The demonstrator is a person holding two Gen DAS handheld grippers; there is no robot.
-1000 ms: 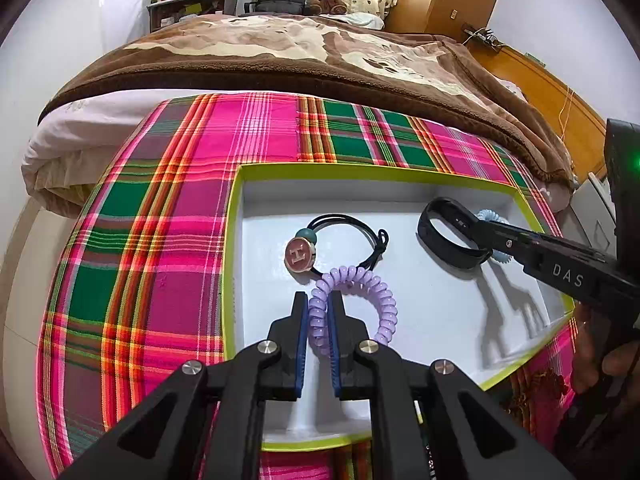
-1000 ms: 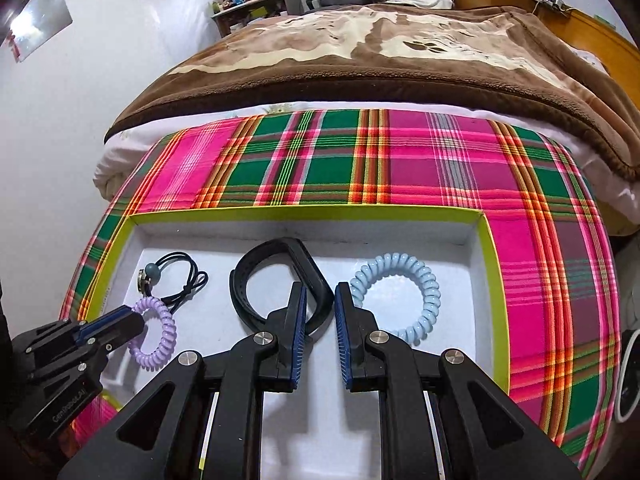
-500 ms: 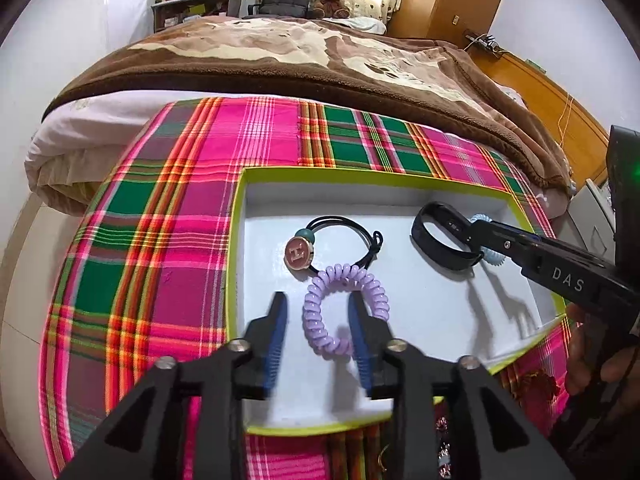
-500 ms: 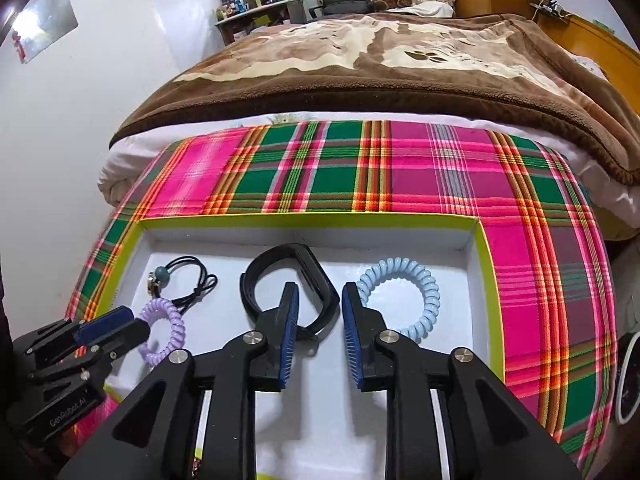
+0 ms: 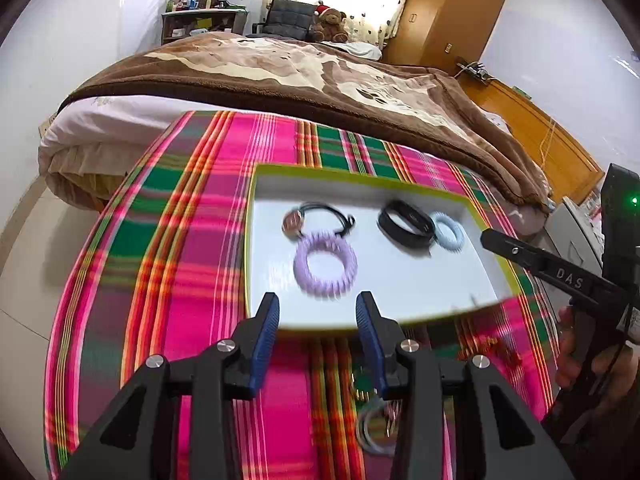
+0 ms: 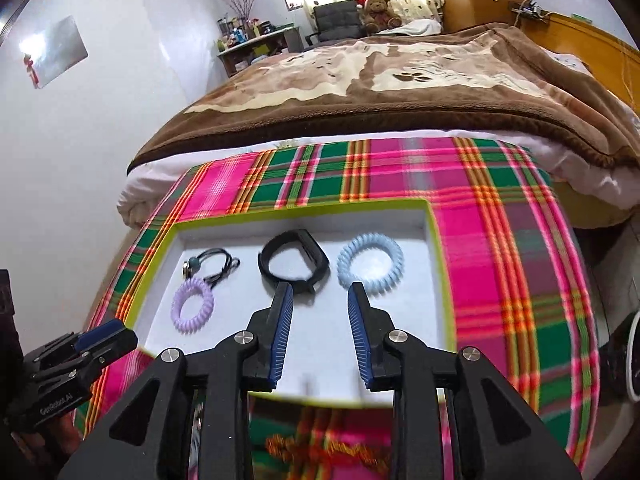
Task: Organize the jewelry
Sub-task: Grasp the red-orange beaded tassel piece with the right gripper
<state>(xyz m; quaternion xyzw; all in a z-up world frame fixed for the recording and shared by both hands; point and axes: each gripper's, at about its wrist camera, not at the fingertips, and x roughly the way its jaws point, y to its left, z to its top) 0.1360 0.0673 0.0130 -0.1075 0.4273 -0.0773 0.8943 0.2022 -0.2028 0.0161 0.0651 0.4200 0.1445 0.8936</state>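
A white tray with a lime rim (image 5: pixel 256 240) (image 6: pixel 434 240) lies on the plaid cloth. In it lie a purple coil band (image 5: pixel 325 267) (image 6: pixel 193 306), a black cord with a round charm (image 5: pixel 320 216) (image 6: pixel 208 265), a black wristband (image 5: pixel 406 225) (image 6: pixel 294 261) and a pale blue coil band (image 5: pixel 450 232) (image 6: pixel 370 262). My left gripper (image 5: pixel 318 304) hovers near the tray's front edge, its jaws opening with nothing between them. My right gripper (image 6: pixel 320 294) is drawn back from the black wristband, its jaws opening and empty.
Loose jewelry lies on the cloth in front of the tray: silvery rings (image 5: pixel 374 428) and a red-gold piece (image 6: pixel 328 454). A bed with a brown blanket (image 5: pixel 320 76) stands behind. A hand (image 5: pixel 580 356) holds the right gripper's handle.
Both grippers let go and opened: the left released the purple coil band, the right the black wristband. Both pulled back and up from the tray; the items stay inside.
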